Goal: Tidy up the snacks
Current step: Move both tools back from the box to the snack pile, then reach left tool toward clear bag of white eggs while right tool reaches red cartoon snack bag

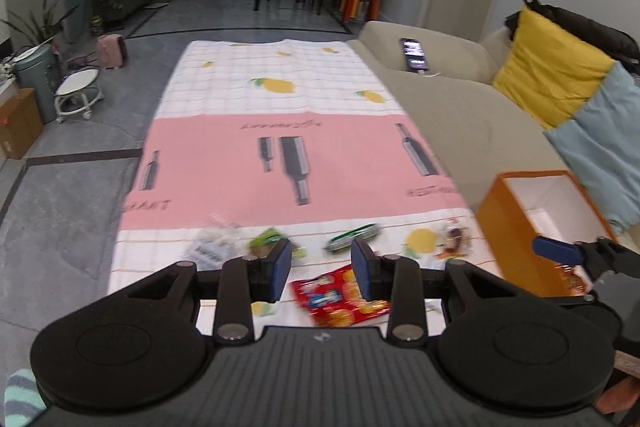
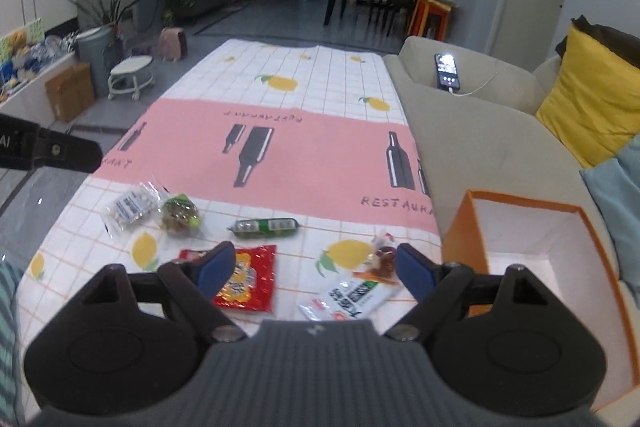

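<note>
Both claws hang open and empty above the tablecloth-covered surface (image 2: 280, 155). In the right wrist view, a white crinkly snack packet (image 2: 352, 297) lies low centre, between the right claw (image 2: 316, 269) fingers, long axis slanting up-right toward the open orange cardboard box (image 2: 464, 227). The left claw (image 1: 321, 267) hovers over a red snack bag (image 1: 340, 297).

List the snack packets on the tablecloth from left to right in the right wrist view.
Clear nut packet → green-topped snack bag → red packet → green sausage-shaped pack → white packet; the small red-brown packet overlaps it, so omitted.
</note>
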### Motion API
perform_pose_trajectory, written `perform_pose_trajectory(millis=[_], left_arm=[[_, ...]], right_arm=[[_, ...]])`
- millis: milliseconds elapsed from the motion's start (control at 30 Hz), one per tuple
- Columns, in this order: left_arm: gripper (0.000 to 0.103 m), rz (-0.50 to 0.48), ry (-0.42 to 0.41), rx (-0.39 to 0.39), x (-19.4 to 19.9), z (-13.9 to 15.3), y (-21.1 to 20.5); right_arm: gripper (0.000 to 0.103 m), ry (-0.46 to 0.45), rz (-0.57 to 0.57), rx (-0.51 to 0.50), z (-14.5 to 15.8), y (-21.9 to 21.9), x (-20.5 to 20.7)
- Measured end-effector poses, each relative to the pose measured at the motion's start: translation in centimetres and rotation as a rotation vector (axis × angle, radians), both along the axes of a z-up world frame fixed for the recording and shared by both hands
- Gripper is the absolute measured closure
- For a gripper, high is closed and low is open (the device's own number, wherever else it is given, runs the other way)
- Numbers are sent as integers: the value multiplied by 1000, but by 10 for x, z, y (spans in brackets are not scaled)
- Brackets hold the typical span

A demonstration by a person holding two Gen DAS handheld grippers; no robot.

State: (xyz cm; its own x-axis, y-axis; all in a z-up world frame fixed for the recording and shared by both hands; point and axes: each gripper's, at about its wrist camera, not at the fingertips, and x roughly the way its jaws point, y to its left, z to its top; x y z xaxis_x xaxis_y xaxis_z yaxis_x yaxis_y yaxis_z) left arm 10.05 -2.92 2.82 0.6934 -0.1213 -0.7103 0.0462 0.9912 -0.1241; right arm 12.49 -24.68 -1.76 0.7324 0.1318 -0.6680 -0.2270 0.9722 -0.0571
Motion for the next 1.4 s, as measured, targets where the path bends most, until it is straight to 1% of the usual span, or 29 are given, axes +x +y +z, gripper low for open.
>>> perform_pose_trajectory(millis=[133, 200, 233, 367, 400, 433, 500, 567, 600, 633, 667, 700, 733, 767, 833, 900, 967, 1033, 1067, 1200, 1267, 1400], left_arm=[[63, 38, -30, 5, -1, -23, 20], [63, 51, -52, 23, -1, -35, 27], [63, 59, -48, 31, -1, -41, 30], [63, 101, -38, 39, 0, -64, 46], [63, 107, -46, 43, 0, -68, 49], [63, 111, -52, 55, 1, -73, 51], [63, 116, -50, 83, 3, -81, 55], [63, 136, -36, 81, 6, -90, 61], [61, 155, -28, 71, 8, -94, 65], [55, 169, -22, 62, 12, -98, 69], [51, 177, -18, 58, 16, -102, 72], [45, 183, -16, 62, 19, -106, 73], [42, 185, -13, 71, 24, -109, 74], [41, 186, -11, 85, 28, -112, 74], [34, 185, -5, 114, 36, -119, 74], [29, 191, 7, 127, 44, -126, 75], [28, 204, 18, 130, 51, -133, 77], [24, 220, 29, 138, 57, -140, 79], [24, 221, 34, 141, 59, -143, 79], [20, 201, 46, 162, 69, -154, 78], [17, 190, 43, 177, 73, -159, 76], [17, 171, 48, 200, 78, -170, 74]], right_arm=[[19, -41, -20, 25, -18, 16, -5], [19, -62, -34, 38, -27, 23, -6], [19, -66, -37, 45, -31, 27, -6], [19, -62, -26, 63, -47, 43, -2], [18, -60, -20, 63, -51, 47, -1], [14, -57, -15, 61, -56, 51, 1], [10, -47, -5, 52, -66, 58, 6], [10, -29, -2, 43, -75, 65, 12], [10, -19, 1, 41, -80, 69, 15], [10, -9, 3, 40, -84, 72, 18], [10, 2, 6, 40, -89, 75, 22], [6, 15, 10, 38, -93, 77, 26], [4, 24, 14, 35, -97, 80, 31], [4, 30, 19, 31, -101, 82, 34], [4, 49, 26, 22, -109, 85, 42], [4, 80, 35, 24, -118, 88, 51], [4, 111, 39, 24, -126, 90, 60], [4, 135, 26, 16, -135, 91, 68], [4, 145, 20, 17, -139, 91, 71], [4, 193, 14, 41, -153, 90, 85], [4, 199, 13, 34, -158, 91, 90], [4, 192, 37, 20, -162, 93, 95]])
